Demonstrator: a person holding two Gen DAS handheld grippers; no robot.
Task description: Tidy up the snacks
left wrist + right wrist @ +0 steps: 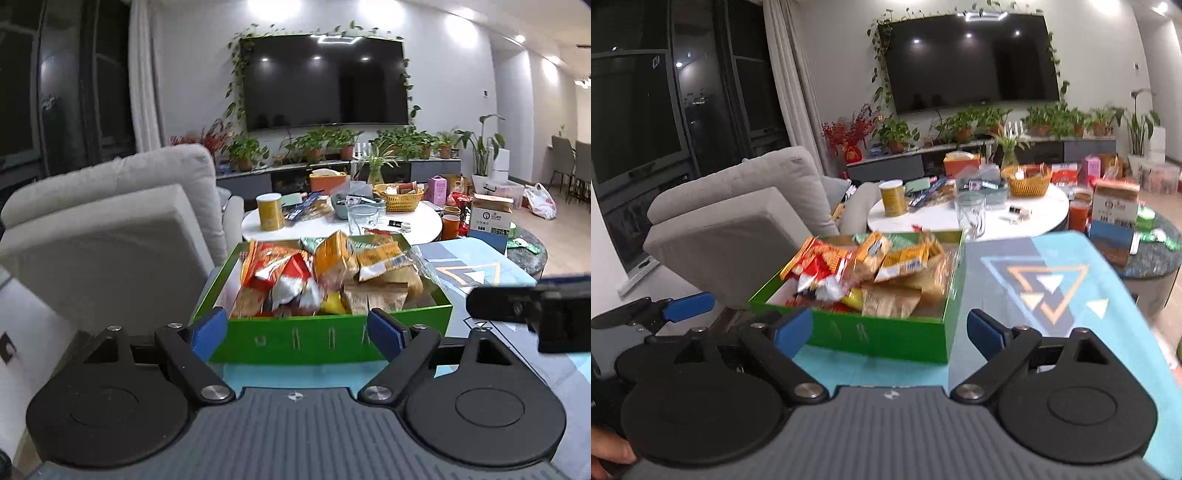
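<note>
A green cardboard box [332, 338] stands on a teal mat [469, 273], heaped with orange, red and yellow snack packets [332, 273]. My left gripper [295, 328] is open just in front of the box's near wall, its blue fingers apart and holding nothing. In the right wrist view the same box [886, 341] and its packets [868, 269] lie ahead and to the left. My right gripper [889, 330] is open at the box's near right corner, with nothing held. The left gripper's blue finger [689, 305] shows at the left edge.
A grey sofa cushion [110, 240] sits left of the box. Behind it, a round white table [410, 225] carries a yellow can [269, 212], a glass jar [364, 218] and a yellow basket [399, 197]. A dark round side table [528, 256] is at the right.
</note>
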